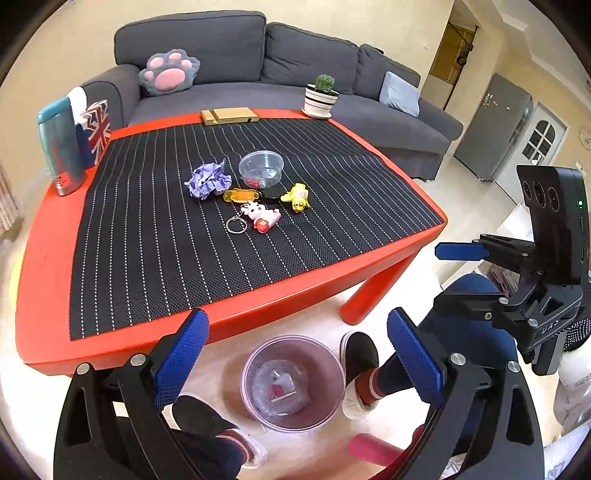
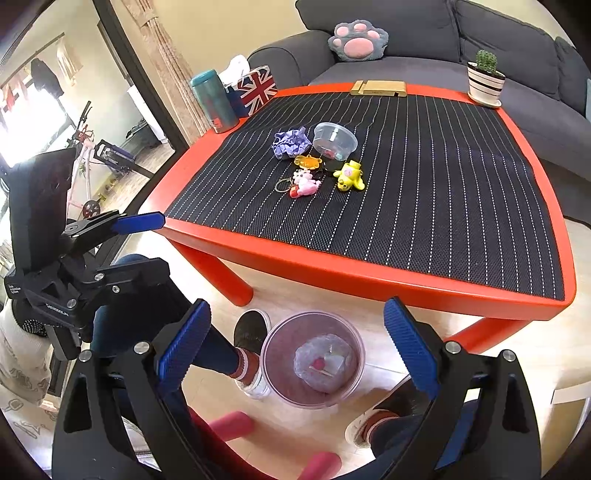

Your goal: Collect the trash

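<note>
I hold both grippers, left and right, jaws spread and empty, above the floor bin holding trash. Crumpled purple paper lies mid-table beside the clear bowl.

A grey corner sofa stands behind the red worktop; cream walls, pale wood floor, daylight through a glass door.

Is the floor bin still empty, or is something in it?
Not empty: the bin holds a clear crumpled wrapper at its bottom.
</note>
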The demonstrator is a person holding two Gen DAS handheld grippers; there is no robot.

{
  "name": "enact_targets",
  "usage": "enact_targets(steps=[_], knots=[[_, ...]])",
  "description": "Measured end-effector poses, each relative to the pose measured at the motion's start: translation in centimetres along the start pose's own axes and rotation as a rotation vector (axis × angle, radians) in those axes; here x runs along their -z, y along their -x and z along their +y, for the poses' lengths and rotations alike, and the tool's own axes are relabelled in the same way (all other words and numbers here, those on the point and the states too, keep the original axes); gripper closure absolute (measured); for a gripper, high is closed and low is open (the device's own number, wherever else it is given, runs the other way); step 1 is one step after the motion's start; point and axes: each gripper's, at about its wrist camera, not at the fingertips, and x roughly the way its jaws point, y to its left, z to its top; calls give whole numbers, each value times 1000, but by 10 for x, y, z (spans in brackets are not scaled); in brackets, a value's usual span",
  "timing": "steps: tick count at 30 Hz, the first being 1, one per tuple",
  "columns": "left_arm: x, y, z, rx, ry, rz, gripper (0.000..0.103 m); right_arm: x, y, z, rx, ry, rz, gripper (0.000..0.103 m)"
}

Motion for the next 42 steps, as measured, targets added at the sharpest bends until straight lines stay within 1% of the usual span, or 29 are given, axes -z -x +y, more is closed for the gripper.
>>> enact_targets(steps=[13,20,26,33,37,42], knots=[[-2,0,4,-8,12,3,9,-3,0,-1,-3,2,-10,10],[-4,-2,17,-13,42,12,9,-15,-2,-5,1,5,-18,10],[-12,-1,26,-20,59,-3,9,-33,-6,-9,21,26,-23,10],[-22,1,36,-30,73,-26,9,-68,-21,-17,47,54,-15,10],[-24,2,39,-30,77,-31,9,-89,-38,-26,55,59,12,10],[-24,1,42,-31,87,-30,9,-107,-62,-34,76,71,56,10]])
